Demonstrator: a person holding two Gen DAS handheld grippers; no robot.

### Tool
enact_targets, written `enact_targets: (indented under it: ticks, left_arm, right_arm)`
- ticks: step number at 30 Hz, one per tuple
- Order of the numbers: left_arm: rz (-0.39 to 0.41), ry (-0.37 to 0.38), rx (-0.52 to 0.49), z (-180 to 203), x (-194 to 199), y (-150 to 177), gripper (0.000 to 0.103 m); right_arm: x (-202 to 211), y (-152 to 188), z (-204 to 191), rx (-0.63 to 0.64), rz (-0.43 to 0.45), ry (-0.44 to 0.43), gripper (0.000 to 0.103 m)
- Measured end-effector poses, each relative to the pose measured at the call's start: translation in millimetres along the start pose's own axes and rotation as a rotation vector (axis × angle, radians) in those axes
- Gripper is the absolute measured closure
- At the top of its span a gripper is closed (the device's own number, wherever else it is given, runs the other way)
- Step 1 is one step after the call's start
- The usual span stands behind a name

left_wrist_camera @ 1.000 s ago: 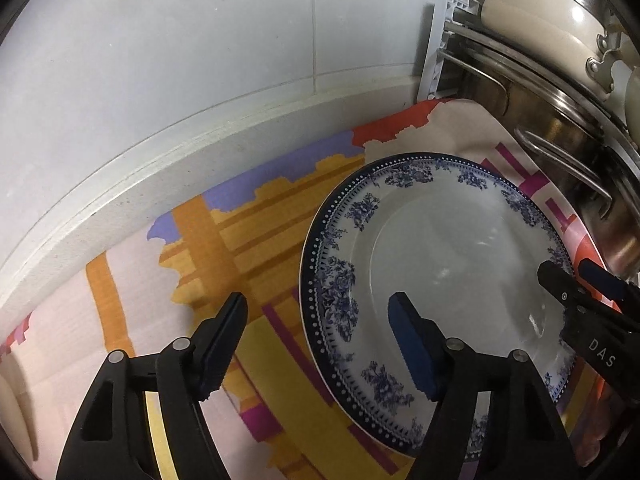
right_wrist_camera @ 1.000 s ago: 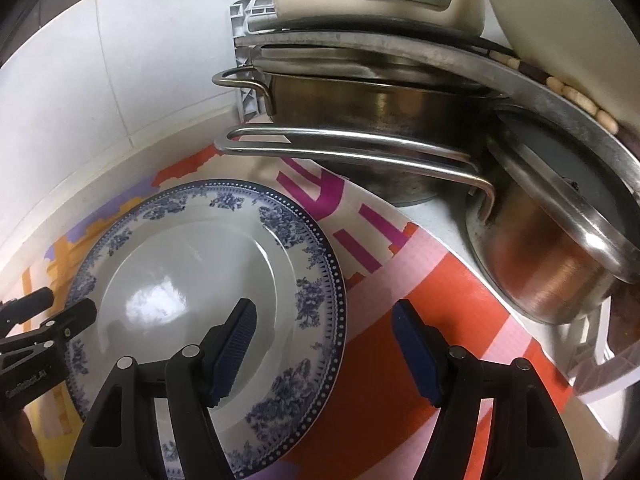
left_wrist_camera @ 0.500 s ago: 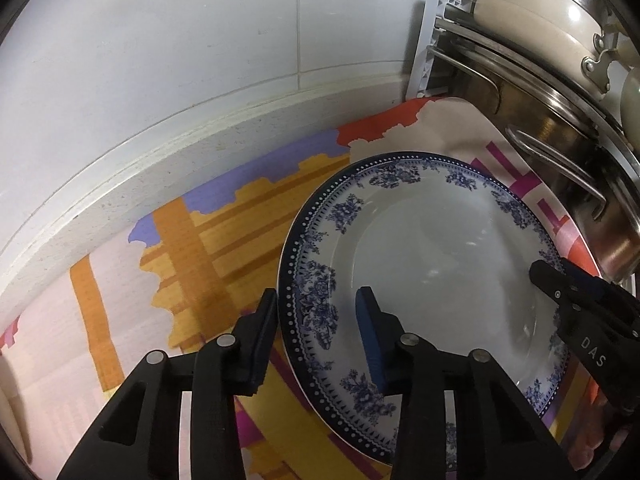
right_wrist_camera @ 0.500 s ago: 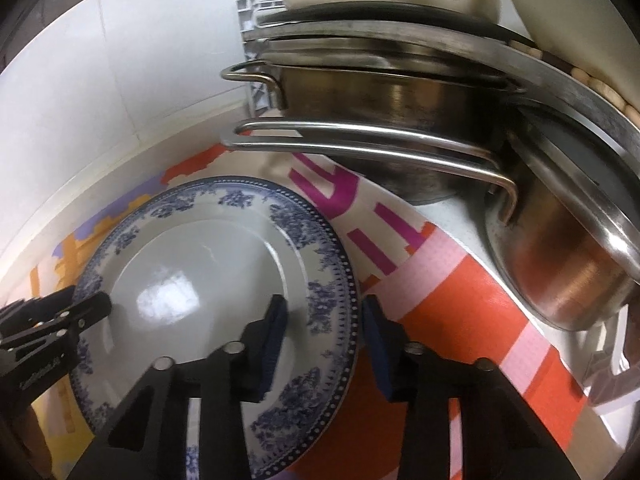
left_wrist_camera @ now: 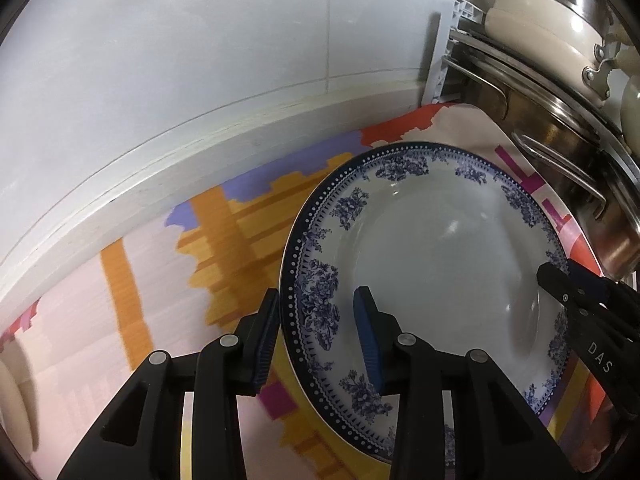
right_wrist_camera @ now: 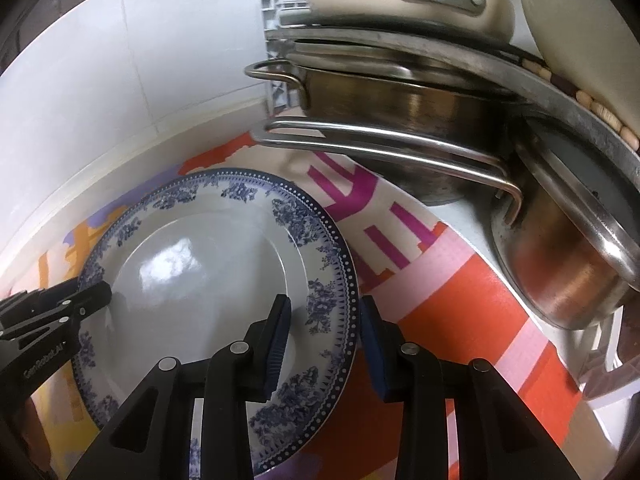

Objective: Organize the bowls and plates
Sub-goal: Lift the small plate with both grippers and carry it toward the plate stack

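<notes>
A white plate [left_wrist_camera: 440, 260] with a blue floral rim lies on a colourful patterned mat [left_wrist_camera: 224, 248]. My left gripper [left_wrist_camera: 318, 320] is shut on its left rim, one pad against the outer edge and the other on the inner face. My right gripper [right_wrist_camera: 325, 328] is shut on the same plate [right_wrist_camera: 208, 264] at the opposite rim, with one pad on each side of the edge. Each view shows the other gripper's fingertips at the far rim: the right gripper [left_wrist_camera: 560, 280] and the left gripper [right_wrist_camera: 92, 296].
Stacked steel pots [right_wrist_camera: 400, 120] with long handles crowd the right, with a cream pan [left_wrist_camera: 532, 28] on top and a copper-bottomed pot [right_wrist_camera: 560, 280] nearer. A white tiled wall and ledge [left_wrist_camera: 200, 132] run behind the mat. A cream object [left_wrist_camera: 12, 392] sits at the far left edge.
Both grippers went from wide open astride the plate's rim to shut on it, one at each side. The plate has kept its place on the mat.
</notes>
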State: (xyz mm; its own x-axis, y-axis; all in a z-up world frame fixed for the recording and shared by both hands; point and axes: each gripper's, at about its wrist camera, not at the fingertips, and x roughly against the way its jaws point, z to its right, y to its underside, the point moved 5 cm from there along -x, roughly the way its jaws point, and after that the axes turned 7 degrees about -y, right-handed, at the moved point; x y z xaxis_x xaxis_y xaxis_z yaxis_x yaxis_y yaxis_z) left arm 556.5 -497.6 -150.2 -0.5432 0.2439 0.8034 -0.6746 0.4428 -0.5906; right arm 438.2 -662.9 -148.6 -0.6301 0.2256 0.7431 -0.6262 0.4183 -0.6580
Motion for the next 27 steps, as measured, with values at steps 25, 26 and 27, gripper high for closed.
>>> enact_targets:
  ticks: [25,26,27]
  left_arm:
    - [0.06,-0.116,0.172,-99.6,134.8,58.3,0.066]
    - [0.063,-0.122,0.184,-104.5,141.3,63.3,0.066]
    - [0.063,-0.126,0.194,-108.8,145.7,66.1,0.066]
  right_arm:
    - [107.6,20.9,-105.5,0.128,0.012,-0.107,0.067]
    - [110.5,22.4,-110.9,0.137,0.014,-0.112,0.067]
    - [115.2,24.5,-117.5,0.149,0.018,-0.117,0.067]
